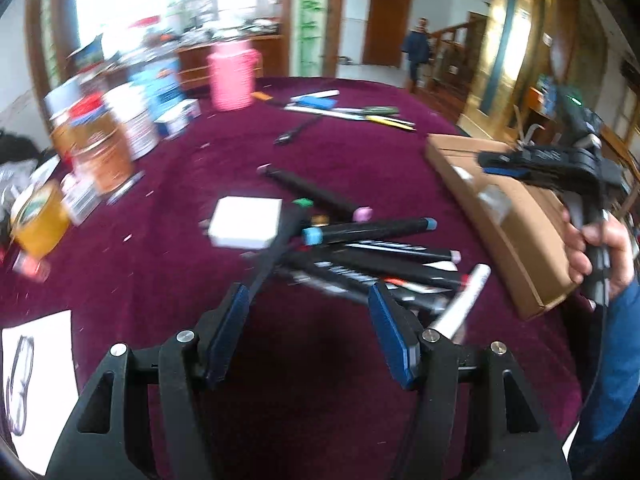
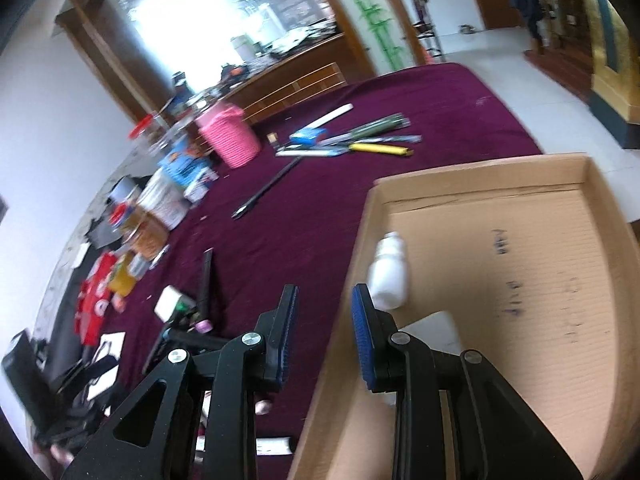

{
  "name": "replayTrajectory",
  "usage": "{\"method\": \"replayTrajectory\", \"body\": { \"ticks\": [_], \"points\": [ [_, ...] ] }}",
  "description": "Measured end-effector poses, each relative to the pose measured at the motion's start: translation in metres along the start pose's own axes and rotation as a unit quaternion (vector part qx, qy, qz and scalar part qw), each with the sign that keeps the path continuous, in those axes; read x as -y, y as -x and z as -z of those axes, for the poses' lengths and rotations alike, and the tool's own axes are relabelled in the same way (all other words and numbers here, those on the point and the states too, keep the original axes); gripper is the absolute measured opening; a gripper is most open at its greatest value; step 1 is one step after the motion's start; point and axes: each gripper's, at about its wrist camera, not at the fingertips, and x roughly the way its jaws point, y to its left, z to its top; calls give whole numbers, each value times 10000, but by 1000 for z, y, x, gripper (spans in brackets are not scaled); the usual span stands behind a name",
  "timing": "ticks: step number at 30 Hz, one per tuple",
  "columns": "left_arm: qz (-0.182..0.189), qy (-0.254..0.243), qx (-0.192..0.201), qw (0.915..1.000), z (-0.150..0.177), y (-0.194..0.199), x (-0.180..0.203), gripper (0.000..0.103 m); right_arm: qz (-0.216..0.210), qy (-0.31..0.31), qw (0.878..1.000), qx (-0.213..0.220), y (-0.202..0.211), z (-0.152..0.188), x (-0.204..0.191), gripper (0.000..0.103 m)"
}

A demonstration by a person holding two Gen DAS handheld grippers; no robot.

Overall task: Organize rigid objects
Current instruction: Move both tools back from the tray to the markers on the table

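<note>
The job looks just begun. Only a white bottle (image 2: 388, 274) lies inside the cardboard box (image 2: 520, 280). A pile of markers (image 1: 380, 252) waits beside the box (all loose). The left gripper (image 1: 308, 340) and right gripper (image 2: 324, 336) are both spread apart, holding nothing.
</note>
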Motion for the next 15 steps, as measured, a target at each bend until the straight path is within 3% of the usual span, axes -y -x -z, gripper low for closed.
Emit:
{"method": "replayTrajectory", "body": {
  "ticks": [5, 15],
  "points": [
    [-99, 284, -71, 9995, 0, -10, -27, 61, -17, 218, 9997, -118, -8, 7, -14, 25],
    [-2, 124, -430, 9990, -14, -58, -31, 61, 40, 265, 9995, -145, -8, 10, -17, 25]
  ]
}}
